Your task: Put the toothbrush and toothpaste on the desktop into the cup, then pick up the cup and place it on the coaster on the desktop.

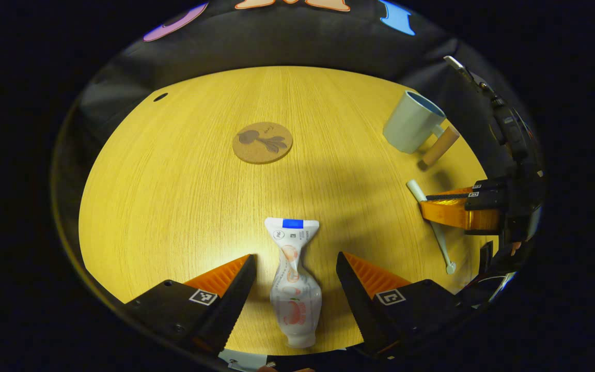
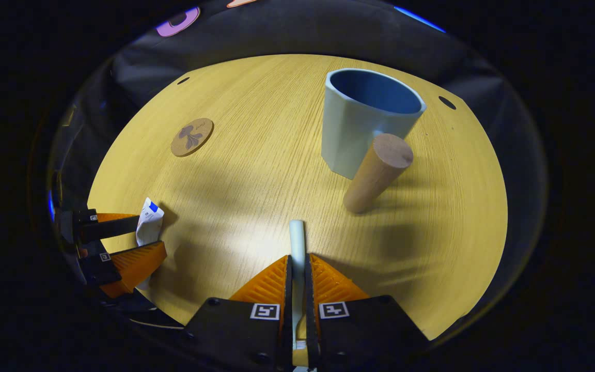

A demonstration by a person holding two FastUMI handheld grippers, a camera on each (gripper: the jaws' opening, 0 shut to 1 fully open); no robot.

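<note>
Left gripper view: left gripper (image 1: 295, 281) spread, straddling toothpaste (image 1: 295, 281) flat on desktop (image 1: 173, 181) | Right gripper view: right gripper (image 2: 297, 274) clenched on toothbrush (image 2: 296, 243); cup (image 2: 362, 121) ahead | Risk: thin handle may pivot, miss cup.

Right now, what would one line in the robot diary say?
right tool: shut on toothbrush | left tool: open around toothpaste | cup: empty | coaster: bare

Your left gripper (image 1: 295, 263): two black bodies, ribbed orange fingers (image 1: 222, 276), a square black-and-white marker on each, a screw at lower left. Your right gripper (image 2: 297, 266): same build; possibly screws along the bottom edge, too dark to confirm.
</note>
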